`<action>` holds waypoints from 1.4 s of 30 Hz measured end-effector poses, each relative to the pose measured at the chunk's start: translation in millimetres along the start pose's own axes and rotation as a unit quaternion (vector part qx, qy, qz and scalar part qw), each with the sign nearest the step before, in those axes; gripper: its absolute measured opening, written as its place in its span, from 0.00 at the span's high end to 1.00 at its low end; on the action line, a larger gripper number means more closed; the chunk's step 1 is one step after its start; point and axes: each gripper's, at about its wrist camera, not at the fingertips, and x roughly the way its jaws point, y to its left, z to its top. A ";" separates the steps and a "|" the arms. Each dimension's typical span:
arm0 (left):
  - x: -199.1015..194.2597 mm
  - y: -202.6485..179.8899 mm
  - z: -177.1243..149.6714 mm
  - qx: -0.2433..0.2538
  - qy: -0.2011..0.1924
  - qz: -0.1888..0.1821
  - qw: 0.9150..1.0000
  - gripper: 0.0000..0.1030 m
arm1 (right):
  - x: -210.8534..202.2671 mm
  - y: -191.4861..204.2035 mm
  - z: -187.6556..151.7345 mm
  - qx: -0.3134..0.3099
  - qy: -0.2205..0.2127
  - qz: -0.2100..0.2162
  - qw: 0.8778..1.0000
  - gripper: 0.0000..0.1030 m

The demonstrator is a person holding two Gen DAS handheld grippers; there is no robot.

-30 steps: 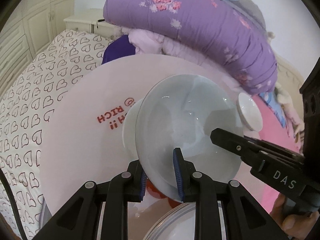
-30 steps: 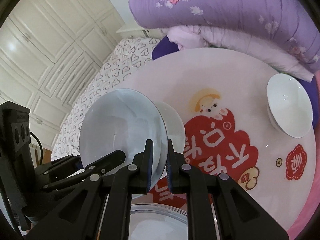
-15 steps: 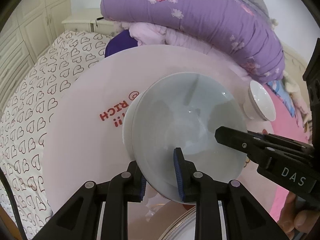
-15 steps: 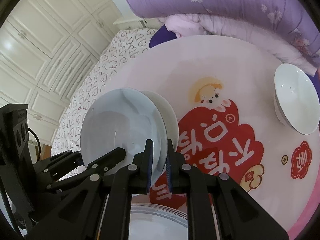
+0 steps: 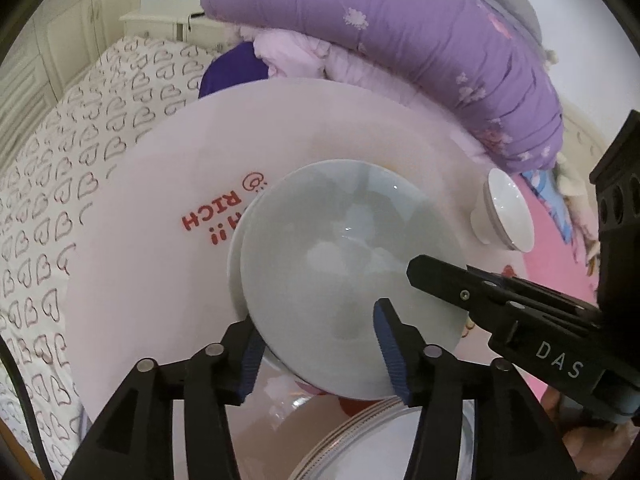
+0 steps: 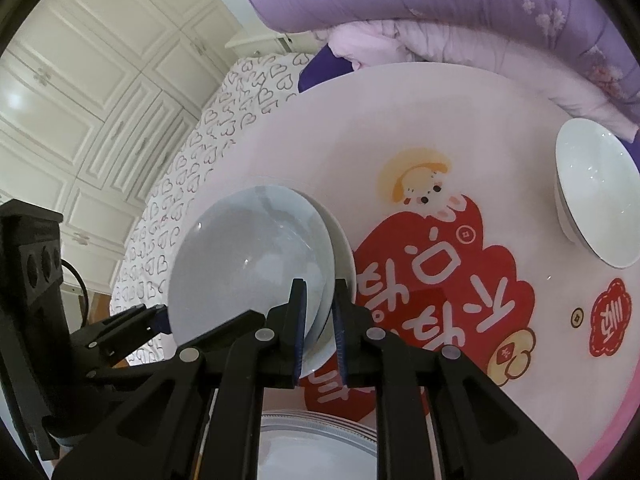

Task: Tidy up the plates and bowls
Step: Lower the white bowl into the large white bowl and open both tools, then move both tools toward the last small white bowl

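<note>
A pale blue bowl (image 5: 348,280) sits nested in a white bowl (image 5: 236,252) on the round pink table (image 5: 168,208). My left gripper (image 5: 316,344) is open, its blue pads on either side of the blue bowl's near rim. My right gripper (image 6: 318,320) is open with a narrow gap around the far rims of the blue bowl (image 6: 248,264) and the white bowl under it (image 6: 344,260). Another white bowl (image 6: 596,192) stands at the table's right edge, also shown in the left wrist view (image 5: 506,216). A stack of plates (image 6: 316,452) lies at the near edge.
A purple quilt (image 5: 400,32) and lilac bedding are piled behind the table. A heart-print bedsheet (image 5: 48,184) lies to the left. White wardrobe doors (image 6: 92,80) stand beyond. The table (image 6: 400,140) carries a red cartoon print.
Both grippers lowered the blue bowl into the white bowl. The left gripper's jaws have spread wide off its rim; the right gripper's jaws have parted slightly.
</note>
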 end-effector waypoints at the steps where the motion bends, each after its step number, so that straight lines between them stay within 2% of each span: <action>1: -0.1 2.2 1.0 -0.005 0.005 -0.004 1.000 0.50 | -0.3 0.2 0.8 0.000 0.000 0.000 1.000 0.86; 4: -0.9 4.4 4.4 -0.014 0.018 -0.009 1.000 0.47 | -0.8 0.1 0.6 0.001 0.000 0.000 1.000 0.86; 10: -5.4 1.6 14.0 -0.009 0.028 -0.011 1.000 0.33 | -1.3 0.7 2.2 0.003 0.001 0.001 1.000 0.86; 13: -11.6 -2.4 14.7 -0.001 0.022 0.000 1.000 0.23 | -1.9 0.5 4.0 0.007 -0.001 0.000 1.000 0.84; 15: -14.7 -3.6 14.7 0.003 0.011 0.018 1.000 0.09 | -4.4 -0.8 5.1 0.007 -0.006 -0.003 1.000 0.80; 21: -18.8 5.6 9.5 -0.008 0.000 0.021 1.000 0.06 | -14.0 -1.2 1.7 0.005 -0.017 0.011 1.000 0.75; 22: -19.5 6.2 9.6 -0.009 -0.003 0.023 1.000 0.06 | -16.3 -0.8 0.9 0.003 -0.021 0.015 1.000 0.65; 23: -20.7 7.0 9.1 -0.009 -0.007 0.023 1.000 0.06 | -20.2 -0.4 -0.6 0.002 -0.030 0.019 0.999 0.46; 24: -22.6 5.3 4.6 -0.009 -0.010 0.024 1.000 0.06 | -23.0 -0.2 -1.3 0.004 -0.037 0.021 0.999 0.33; 25: -24.4 5.4 2.0 -0.011 -0.016 0.025 1.000 0.06 | -26.3 -0.4 -2.0 0.006 -0.048 0.025 0.999 0.09; 26: -26.4 5.8 -0.2 -0.013 -0.023 0.024 0.999 0.05 | -31.2 -0.9 -3.4 0.008 -0.063 0.029 0.998 0.00; 29: -32.4 3.6 -10.9 -0.016 -0.049 0.029 0.998 0.01 | -40.3 -2.4 -4.6 0.011 -0.078 0.035 0.996 0.00; 35: -50.3 -4.1 -26.8 -0.019 -0.097 0.036 0.994 0.01 | -60.7 -13.3 -5.7 0.025 -0.104 0.039 0.993 0.00; 42: -62.5 -23.4 -44.3 -0.007 -0.118 0.037 0.992 0.01 | -93.3 -27.2 -18.6 0.028 -0.133 0.034 0.990 0.00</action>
